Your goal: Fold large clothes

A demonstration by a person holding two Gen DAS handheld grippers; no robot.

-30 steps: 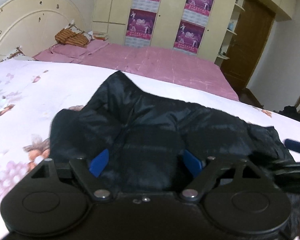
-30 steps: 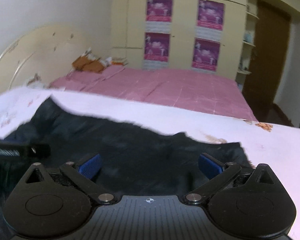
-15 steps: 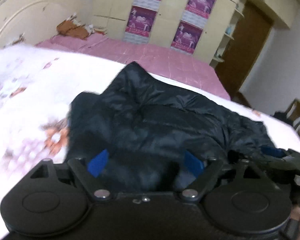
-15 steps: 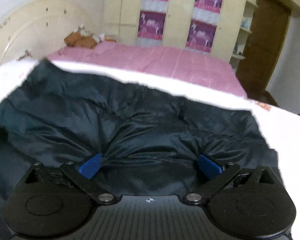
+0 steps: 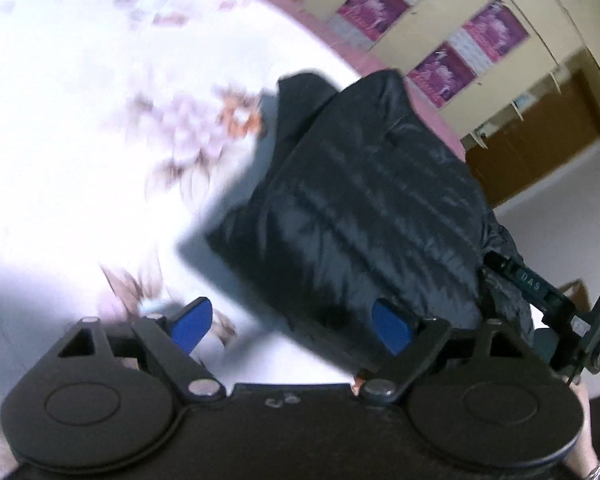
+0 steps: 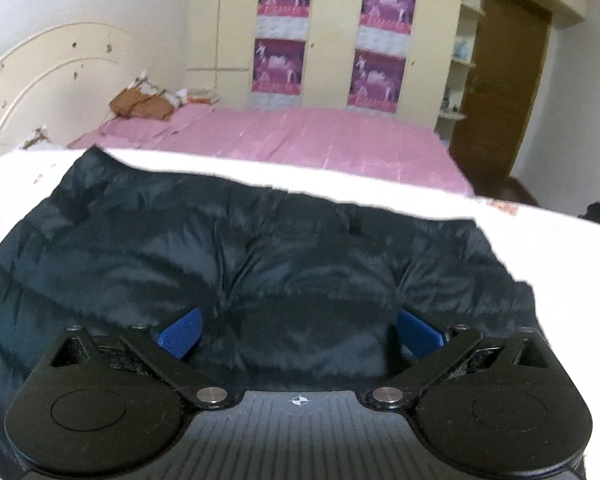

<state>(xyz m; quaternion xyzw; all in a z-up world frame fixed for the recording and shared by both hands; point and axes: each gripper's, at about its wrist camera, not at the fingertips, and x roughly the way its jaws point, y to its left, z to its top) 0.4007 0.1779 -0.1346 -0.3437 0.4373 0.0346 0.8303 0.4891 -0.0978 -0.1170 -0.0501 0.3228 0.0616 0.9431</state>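
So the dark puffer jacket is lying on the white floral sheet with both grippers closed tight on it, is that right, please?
Not quite: the jacket does lie on the white floral sheet, but both grippers are open. The right wrist view shows the right gripper with pads wide apart, and the left wrist view shows the left gripper likewise.

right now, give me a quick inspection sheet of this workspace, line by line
surface: white floral bedcover, with a pink sheet farther back.
job's things: black puffer jacket lying partly folded on the white cover.
clutter: brown bundle on the pink sheet by the headboard.
grippers: left gripper open, jacket edge between the pads, not pinched; right gripper open, low over the jacket.
cables: nothing seen.
surroundings: cream wardrobe with purple posters, brown door, white walls.
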